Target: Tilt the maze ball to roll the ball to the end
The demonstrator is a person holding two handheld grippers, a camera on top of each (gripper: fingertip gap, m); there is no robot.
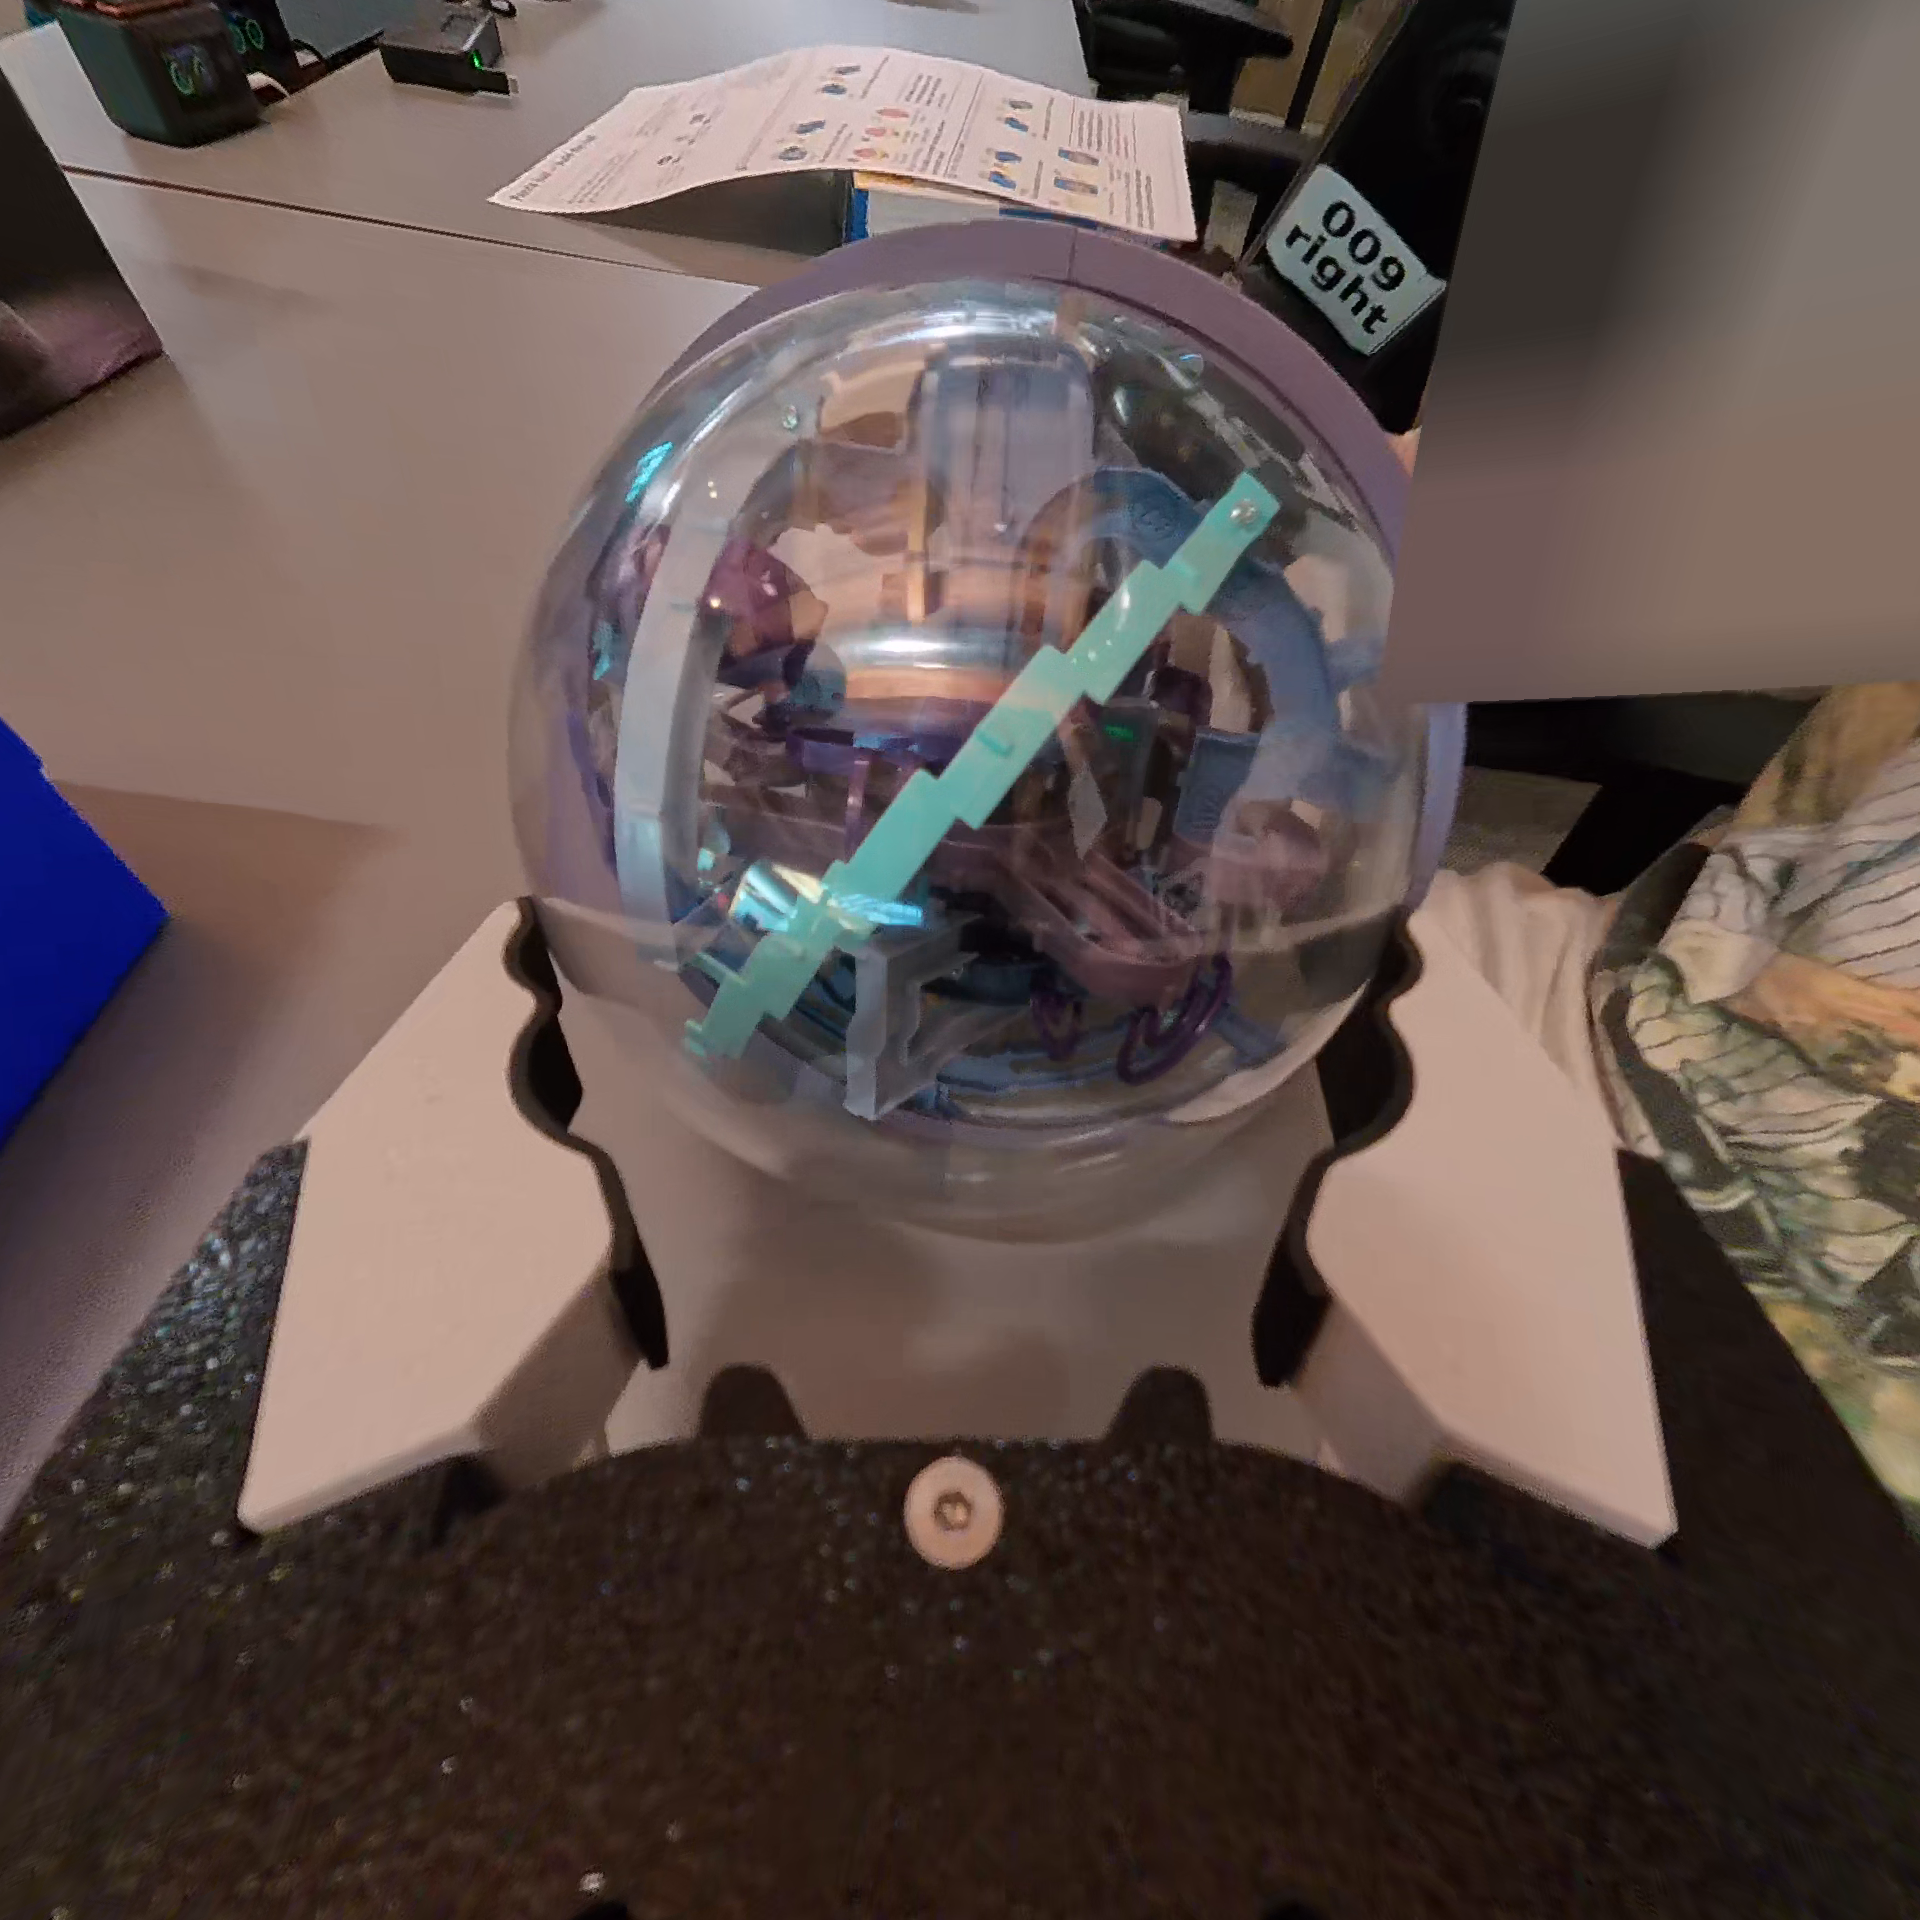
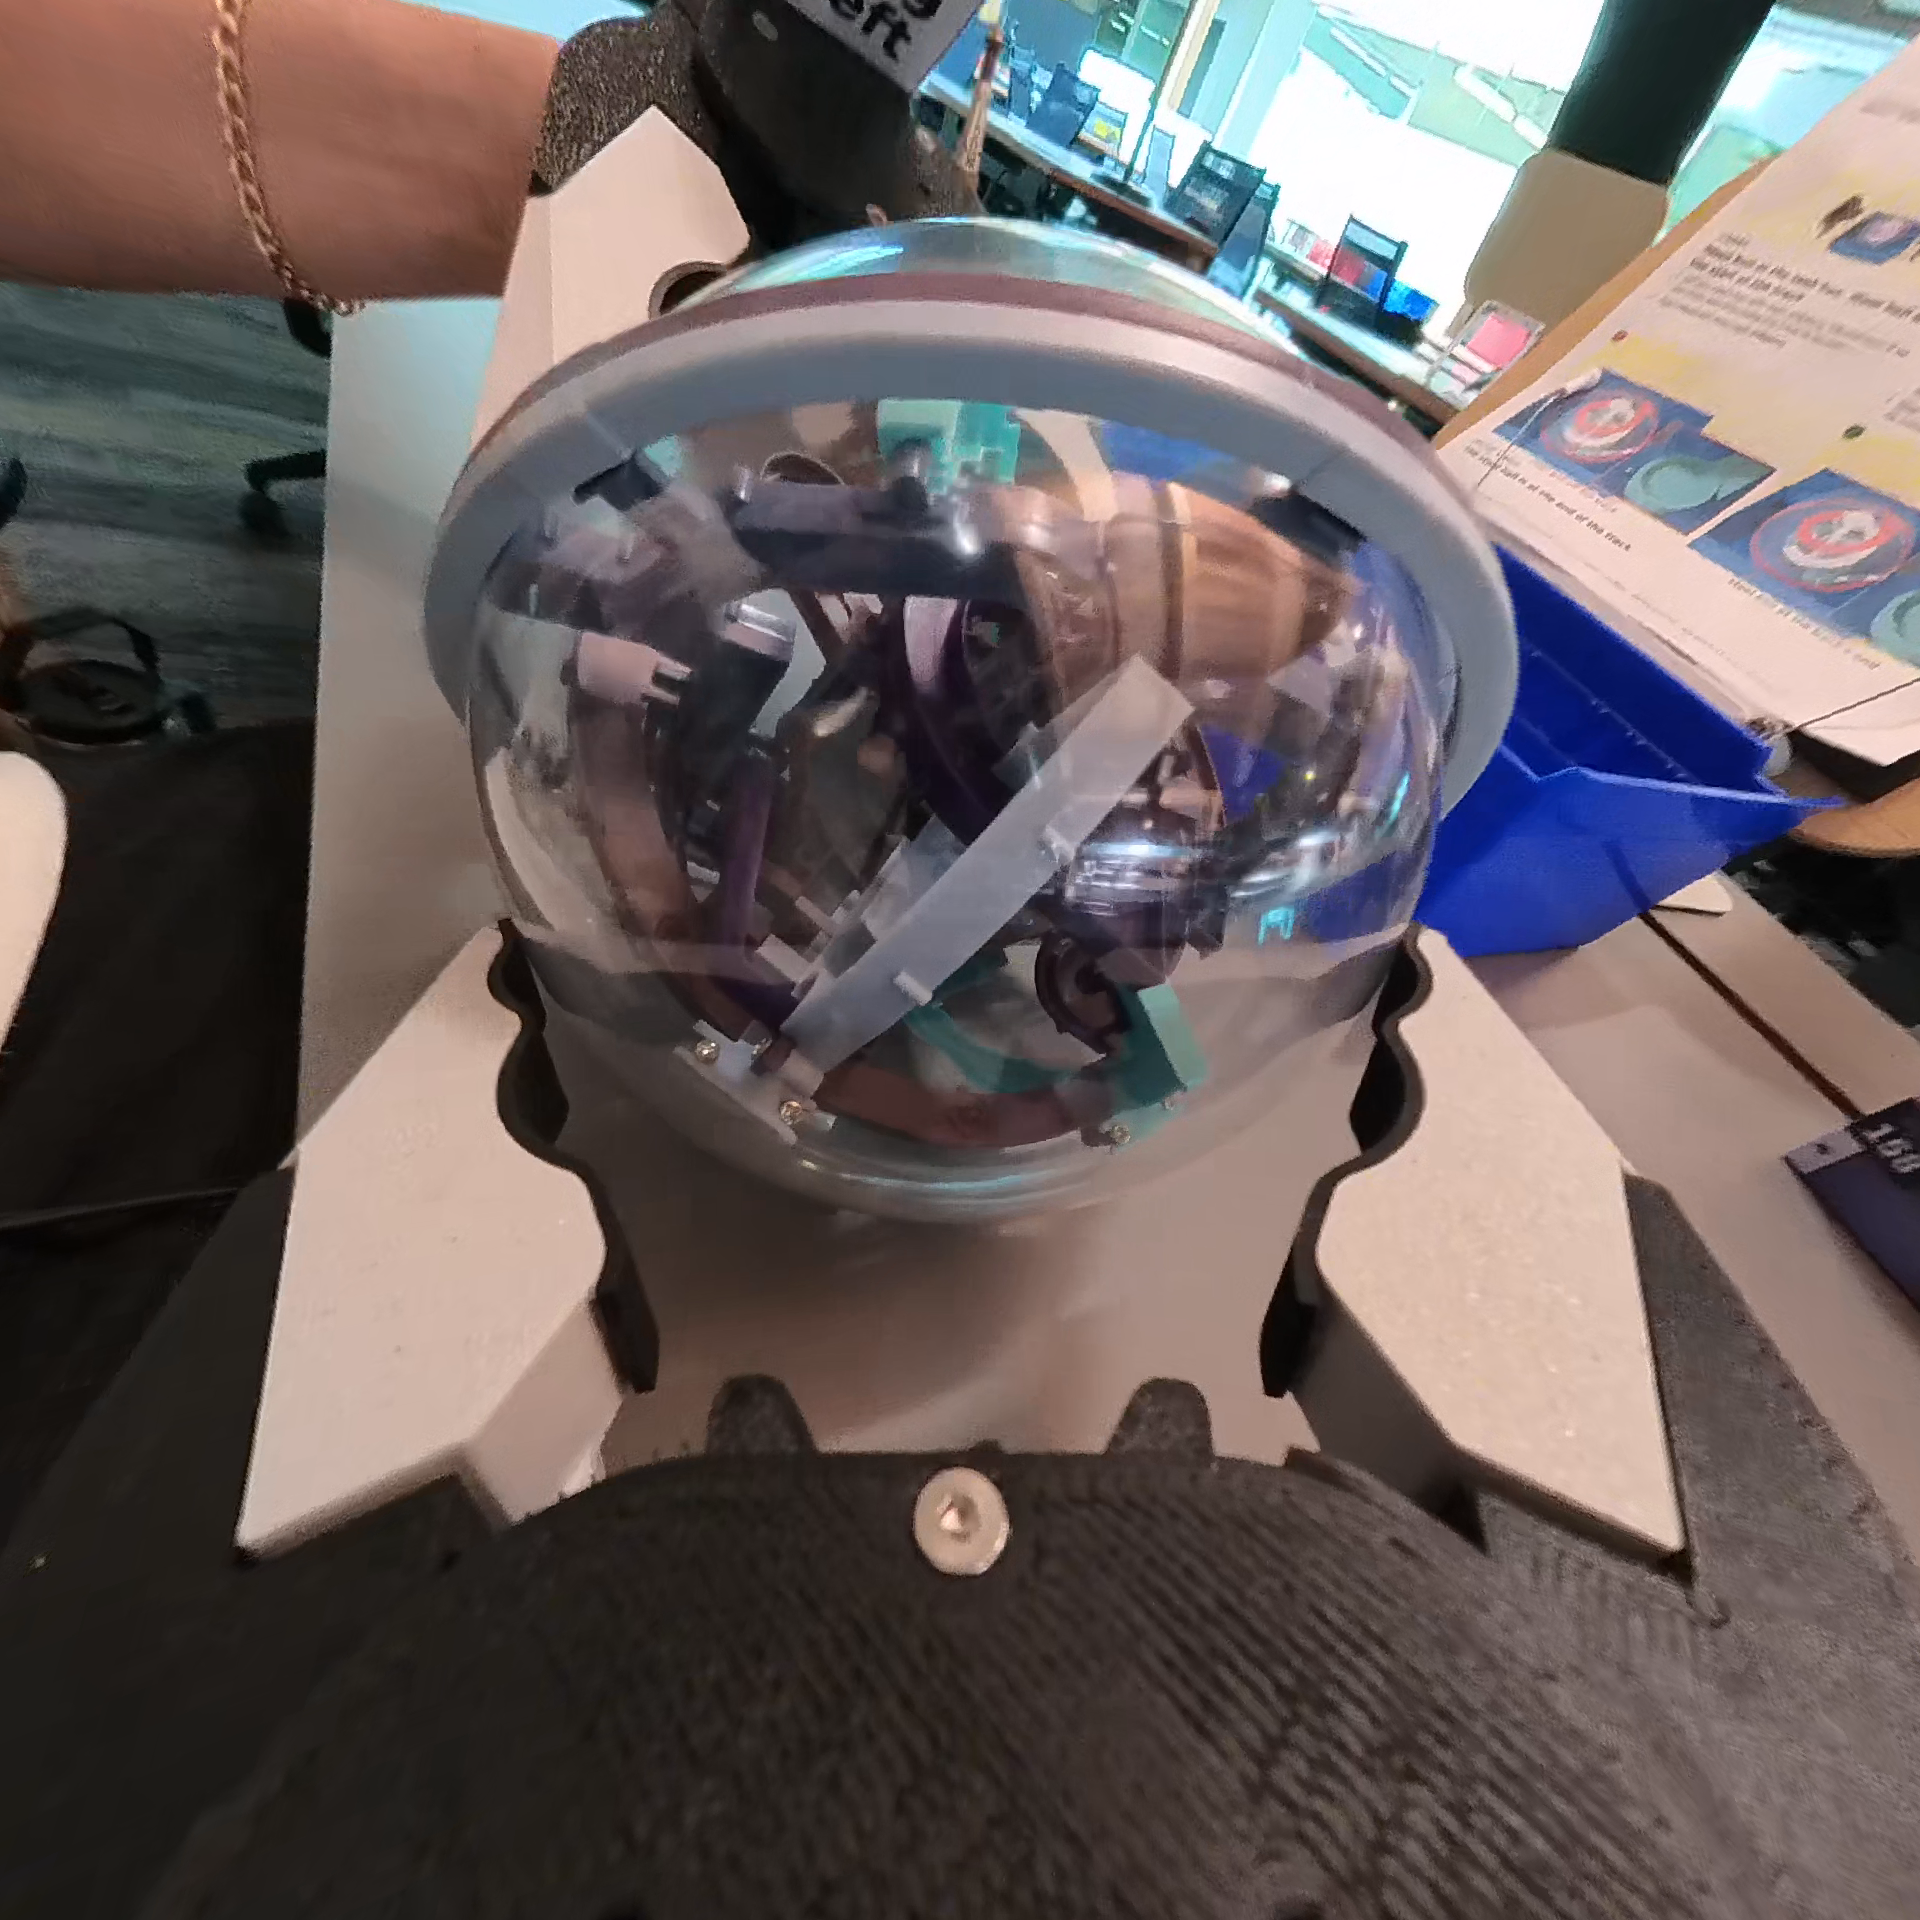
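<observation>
The maze ball (image 1: 966,727) is a clear sphere with purple, grey and blue tracks and a teal zigzag track (image 1: 977,748) inside, and a lilac band round it. My left gripper (image 1: 966,935) is shut on it, white fingers pressed to its lower sides. My right gripper (image 2: 956,956) is shut on the same maze ball (image 2: 935,727) from the opposite side. Each gripper shows behind the ball in the other's view: the right gripper (image 1: 1340,270) at the upper right, the left gripper (image 2: 665,208) at the top. I cannot pick out the small rolling ball inside.
A grey table (image 1: 312,468) lies below. A printed sheet (image 1: 862,135) rests on a box behind the ball, and a blue bin (image 2: 1621,790) stands to the side. A forearm with a bracelet (image 2: 260,156) and a person's patterned clothing (image 1: 1766,987) are close by.
</observation>
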